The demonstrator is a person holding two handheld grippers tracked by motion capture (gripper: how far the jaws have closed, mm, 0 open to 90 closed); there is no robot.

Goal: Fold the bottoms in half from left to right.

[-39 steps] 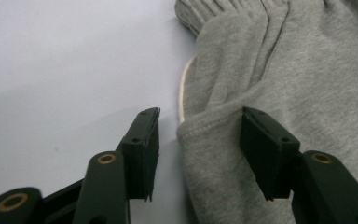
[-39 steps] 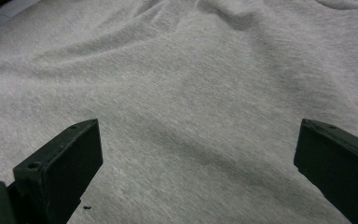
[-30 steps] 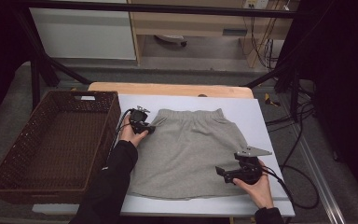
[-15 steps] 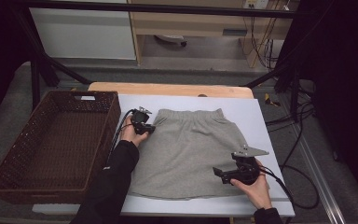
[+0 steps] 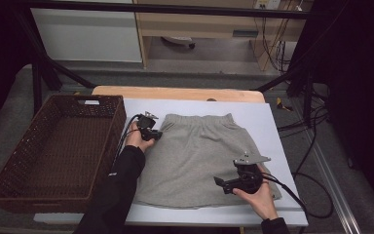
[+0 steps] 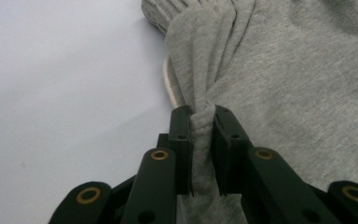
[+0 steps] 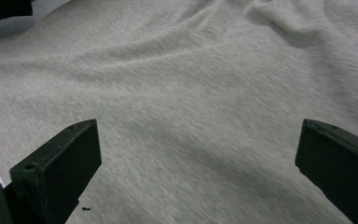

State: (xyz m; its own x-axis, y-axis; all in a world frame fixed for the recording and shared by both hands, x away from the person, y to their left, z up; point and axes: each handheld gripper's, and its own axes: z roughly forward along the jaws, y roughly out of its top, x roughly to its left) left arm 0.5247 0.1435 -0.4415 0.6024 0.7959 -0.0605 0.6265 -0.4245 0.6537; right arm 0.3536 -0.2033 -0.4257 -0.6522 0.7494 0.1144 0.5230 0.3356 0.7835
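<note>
A white table (image 5: 272, 122) carries a brown wicker basket (image 5: 53, 151) at the left and a grey skirt (image 5: 195, 151) spread flat in the middle. The skirt looks soft, light and floppy, best gripped at the waistband or hem. The left gripper (image 6: 200, 140) pinches a bunched waistband corner, seen close in its view; the right gripper (image 7: 198, 154) hangs spread above the near cloth.
</note>
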